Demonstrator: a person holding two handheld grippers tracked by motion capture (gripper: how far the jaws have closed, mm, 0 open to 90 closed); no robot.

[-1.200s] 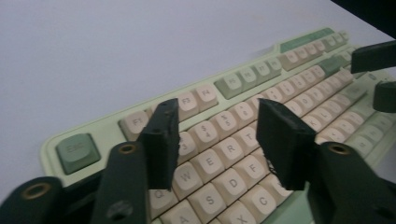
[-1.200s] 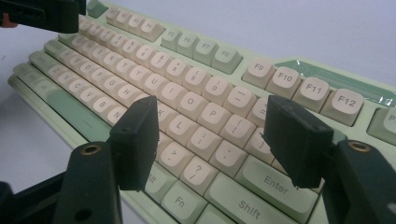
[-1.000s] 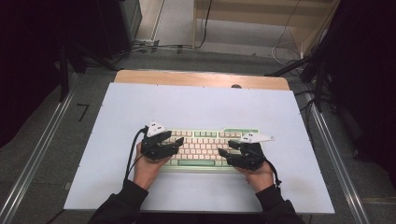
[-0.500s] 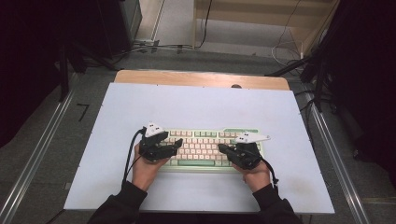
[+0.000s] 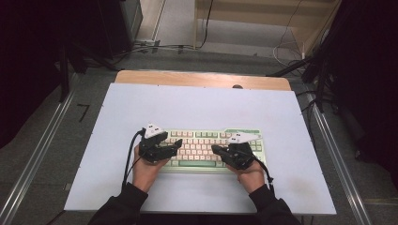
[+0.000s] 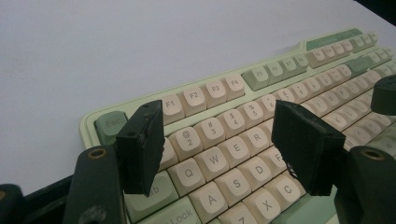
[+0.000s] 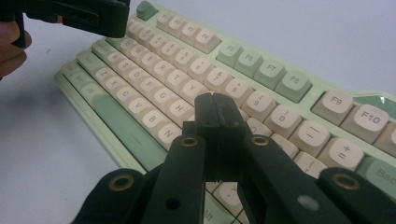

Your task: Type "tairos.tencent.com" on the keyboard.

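Keyboard (image 5: 213, 149) lies flat near the counter's (image 5: 197, 105) front edge, middle. Left gripper (image 6: 219, 149) hovers over the Q-W-E keys, jaws apart, empty. Right gripper (image 7: 217, 116) has its jaws pressed together, tip down among the keys – key-pressing looks underway, nothing visibly finished yet.
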